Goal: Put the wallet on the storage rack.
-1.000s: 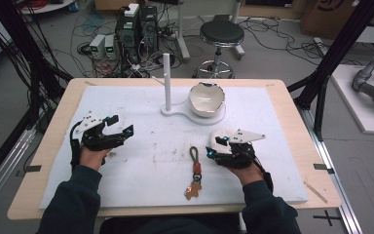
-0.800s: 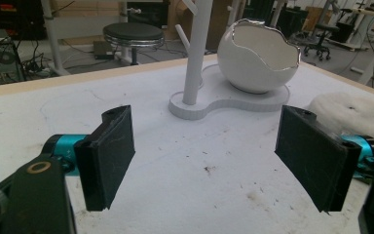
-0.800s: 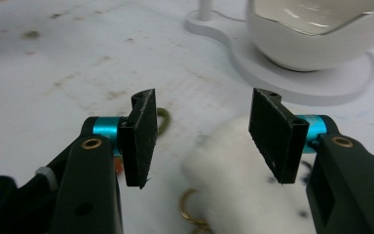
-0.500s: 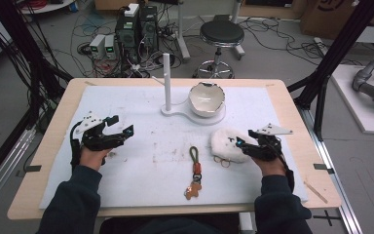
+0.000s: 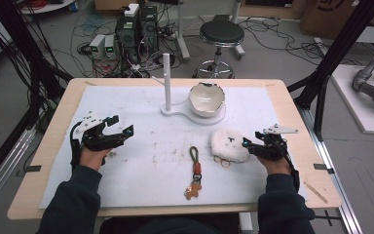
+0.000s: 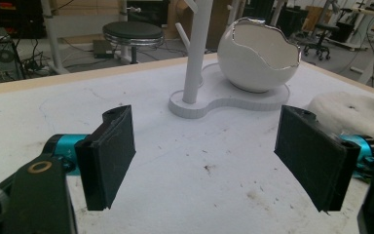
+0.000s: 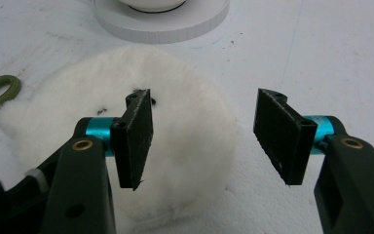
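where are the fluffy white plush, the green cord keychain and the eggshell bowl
fluffy white plush [image 5: 229, 144]: high view, middle of its fuzzy top
green cord keychain [image 5: 194, 155]: high view, on the green cord loop
eggshell bowl [image 6: 260, 56]: left gripper view, on its outer white wall

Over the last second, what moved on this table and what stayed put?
The right gripper slid to the right, and the fluffy white toy went with it, away from the green keychain. Its jaws have just been opening; the toy lies on the mat, pads not pressing it. The left gripper, keychain, bowl and stand stayed as they were.
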### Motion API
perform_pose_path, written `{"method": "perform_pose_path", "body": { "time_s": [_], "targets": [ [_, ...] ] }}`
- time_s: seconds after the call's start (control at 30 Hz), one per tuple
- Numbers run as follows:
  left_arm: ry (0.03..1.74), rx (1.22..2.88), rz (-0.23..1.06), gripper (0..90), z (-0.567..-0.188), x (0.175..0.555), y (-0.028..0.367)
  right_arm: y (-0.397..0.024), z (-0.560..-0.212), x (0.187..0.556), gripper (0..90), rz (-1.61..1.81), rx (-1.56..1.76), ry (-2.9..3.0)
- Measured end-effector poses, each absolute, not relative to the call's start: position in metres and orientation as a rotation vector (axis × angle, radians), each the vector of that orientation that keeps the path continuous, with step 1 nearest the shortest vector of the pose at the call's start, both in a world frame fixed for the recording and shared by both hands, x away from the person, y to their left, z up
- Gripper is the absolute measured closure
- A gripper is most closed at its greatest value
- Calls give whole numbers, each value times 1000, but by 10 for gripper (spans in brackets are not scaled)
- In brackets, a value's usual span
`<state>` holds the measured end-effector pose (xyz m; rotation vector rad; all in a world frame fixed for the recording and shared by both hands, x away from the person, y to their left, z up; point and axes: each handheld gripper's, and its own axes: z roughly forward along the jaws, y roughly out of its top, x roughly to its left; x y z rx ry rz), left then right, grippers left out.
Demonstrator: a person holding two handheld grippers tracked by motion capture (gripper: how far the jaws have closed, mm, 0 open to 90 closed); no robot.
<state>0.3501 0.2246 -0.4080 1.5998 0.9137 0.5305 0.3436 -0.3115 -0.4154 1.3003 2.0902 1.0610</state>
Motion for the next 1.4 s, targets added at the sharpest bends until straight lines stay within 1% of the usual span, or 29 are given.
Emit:
{"method": "perform_pose_path", "body": {
  "time_s": [0.13, 0.2, 0.23, 0.27, 0.3, 0.33, 0.37, 0.4, 0.47, 0.6, 0.67, 0.73, 0.77, 0.93, 1.07, 1.13, 1.4],
  "targets": [
    [912, 1601, 530, 223, -408, 350, 224, -314, -422, 348, 351, 994, 1357, 2118],
    [911, 1601, 530, 224, -408, 350, 224, -316, -432, 352, 345, 928, 1420, 2168],
    [912, 1602, 531, 224, -408, 350, 224, -316, -432, 352, 345, 928, 1420, 2168],
    [912, 1604, 529, 224, -408, 350, 224, -317, -441, 357, 381, 922, 1514, 2225],
    [910, 1609, 529, 224, -408, 350, 224, -317, -441, 357, 381, 922, 1514, 2225],
    [908, 1609, 525, 225, -409, 350, 223, -317, -441, 358, 461, 946, 1526, 2238],
    [908, 1610, 524, 226, -409, 350, 222, -316, -439, 356, 651, 994, 1487, 2290],
    [907, 1616, 521, 226, -409, 350, 222, -316, -439, 356, 651, 994, 1487, 2290],
    [903, 1619, 518, 241, -409, 350, 221, -313, -431, 353, 808, 1019, 1410, 2310],
    [886, 1615, 484, 260, -409, 350, 218, -310, -421, 348, 823, 1121, 1297, 2262],
    [863, 1598, 431, 268, -409, 350, 214, -307, -415, 345, 825, 1194, 1239, 2233],
    [844, 1592, 381, 270, -408, 350, 208, -299, -408, 341, 828, 1295, 1123, 2208],
    [833, 1597, 364, 270, -408, 349, 205, -299, -408, 341, 828, 1295, 1123, 2208],
    [771, 1636, 307, 262, -407, 347, 183, -282, -392, 331, 834, 1436, 955, 2153],
    [718, 1656, 259, 256, -406, 344, 161, -277, -387, 327, 834, 1517, 913, 2147],
    [681, 1681, 229, 252, -407, 342, 147, -267, -385, 325, 834, 1587, 856, 2157],
    [602, 1673, 151, 252, -405, 341, 126, -240, -381, 320, 834, 1646, 719, 2228]
  ]
}}
